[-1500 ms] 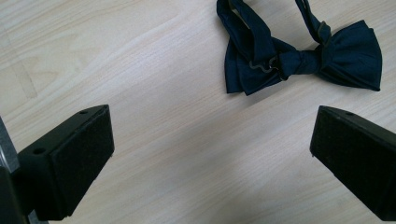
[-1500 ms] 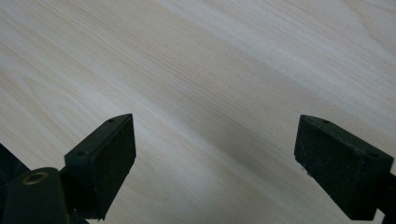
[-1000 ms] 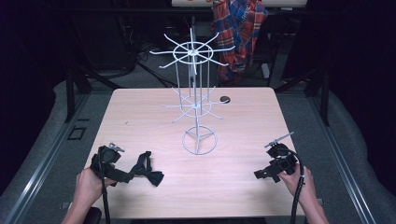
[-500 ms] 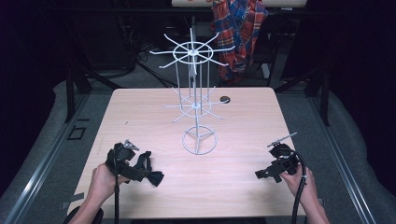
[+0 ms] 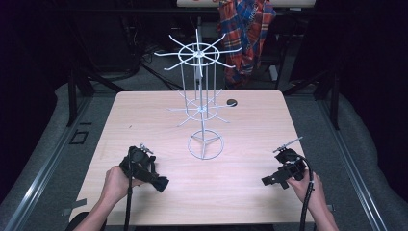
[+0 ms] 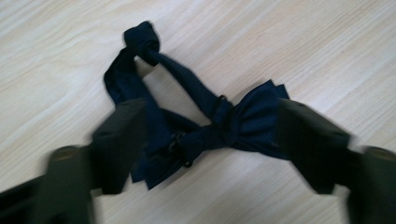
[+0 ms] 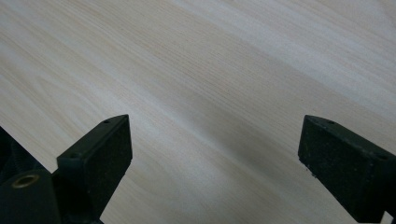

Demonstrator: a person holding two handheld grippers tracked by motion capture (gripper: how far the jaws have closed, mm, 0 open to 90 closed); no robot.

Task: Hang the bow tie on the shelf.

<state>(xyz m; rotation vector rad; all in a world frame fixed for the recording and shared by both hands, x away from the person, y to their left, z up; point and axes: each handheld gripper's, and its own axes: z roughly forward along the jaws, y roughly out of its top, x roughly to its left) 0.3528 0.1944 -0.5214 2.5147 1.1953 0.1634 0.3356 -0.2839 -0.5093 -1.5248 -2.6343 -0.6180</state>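
Observation:
A dark navy bow tie (image 6: 219, 126) with its strap looped into a knot lies on the light wooden table (image 5: 250, 120). My left gripper (image 6: 205, 140) is open, its two jaws standing on either side of the bow tie just above the wood. From above, the left gripper (image 5: 144, 168) sits at the table's front left over the bow tie (image 5: 159, 184). My right gripper (image 5: 281, 173) rests at the front right, open, with nothing but bare wood (image 7: 210, 84) between its jaws.
A white wire display stand (image 5: 202, 103) with radiating hooks rises from a ring base at the table's middle. A small dark disc (image 5: 232, 102) lies behind it. A plaid shirt (image 5: 245, 29) hangs beyond the far edge.
My left gripper has moved right and forward onto the bow tie, now straddling it. The right gripper has barely shifted.

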